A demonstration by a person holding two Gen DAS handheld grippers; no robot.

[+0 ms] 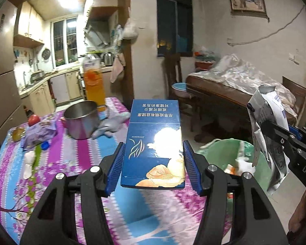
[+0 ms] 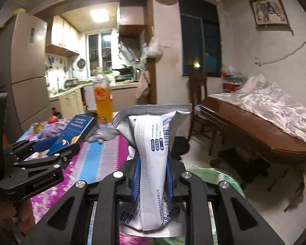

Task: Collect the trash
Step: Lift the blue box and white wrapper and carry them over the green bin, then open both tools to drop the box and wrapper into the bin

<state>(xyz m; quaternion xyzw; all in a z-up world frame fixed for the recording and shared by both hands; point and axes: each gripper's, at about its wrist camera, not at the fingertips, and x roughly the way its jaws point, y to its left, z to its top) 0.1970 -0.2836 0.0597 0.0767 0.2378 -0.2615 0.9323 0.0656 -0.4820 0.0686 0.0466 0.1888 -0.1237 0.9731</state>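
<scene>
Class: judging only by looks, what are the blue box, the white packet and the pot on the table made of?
Blue box: glossy printed cardboard, judging by sharp edges and glare. White packet: thin foil-lined plastic film, probably; it creases and shows a silvery inside. Pot: brushed steel, grey with dull reflections.

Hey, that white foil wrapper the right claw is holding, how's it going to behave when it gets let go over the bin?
The white foil wrapper looks floppy: it crumples and pinches in where the right claw squeezes it. It seems empty and torn open at the top, so probably very light and may flutter rather than drop straight into the green bin. Its glossy surface could slip.
</scene>
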